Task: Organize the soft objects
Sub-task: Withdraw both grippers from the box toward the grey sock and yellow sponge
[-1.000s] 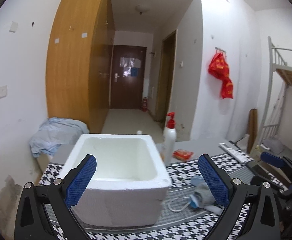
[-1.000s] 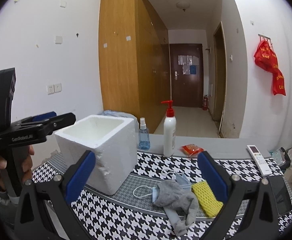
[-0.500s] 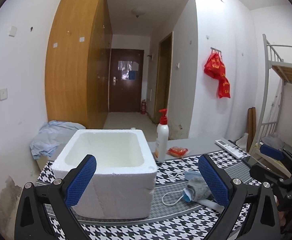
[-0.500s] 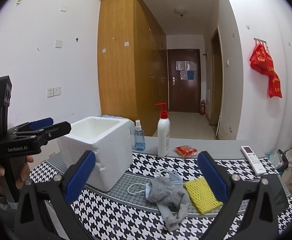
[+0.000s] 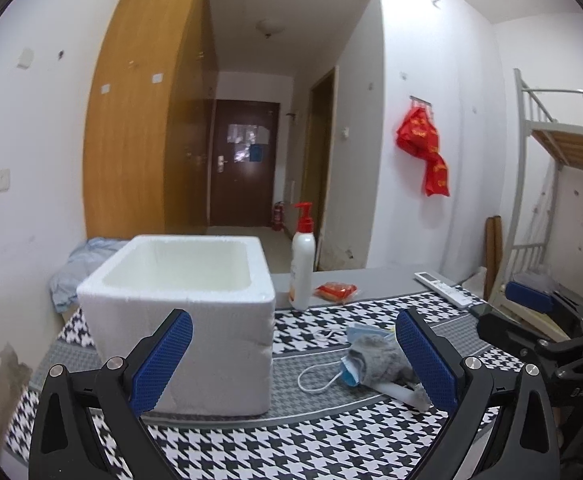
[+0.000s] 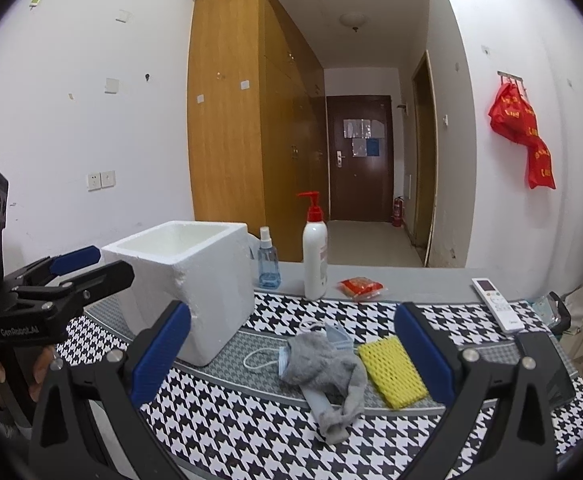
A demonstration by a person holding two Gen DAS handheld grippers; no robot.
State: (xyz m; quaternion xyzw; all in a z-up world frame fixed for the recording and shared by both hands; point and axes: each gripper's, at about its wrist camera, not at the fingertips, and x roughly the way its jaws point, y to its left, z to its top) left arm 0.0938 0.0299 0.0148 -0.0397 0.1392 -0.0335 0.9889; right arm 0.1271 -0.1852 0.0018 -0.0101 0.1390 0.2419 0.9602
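Nothing is yet stowed, it is judged: the foam box (image 6: 187,280) at left-centre appears empty, while sock (image 6: 327,372), mask (image 6: 279,360) and yellow sponge (image 6: 391,372) are left lower-centre on the worktop (image 6: 251,432). Both the left claw (image 5: 291,360) and the right claw (image 6: 291,356) are held apart, empty.

Both wrist views look level across the table (image 5: 331,444) toward the hallway, sharing the foam box (image 6: 195,276).

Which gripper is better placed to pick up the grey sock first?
The right gripper, probably: open, with the grey sock between its fingers. The left gripper faces the foam box.
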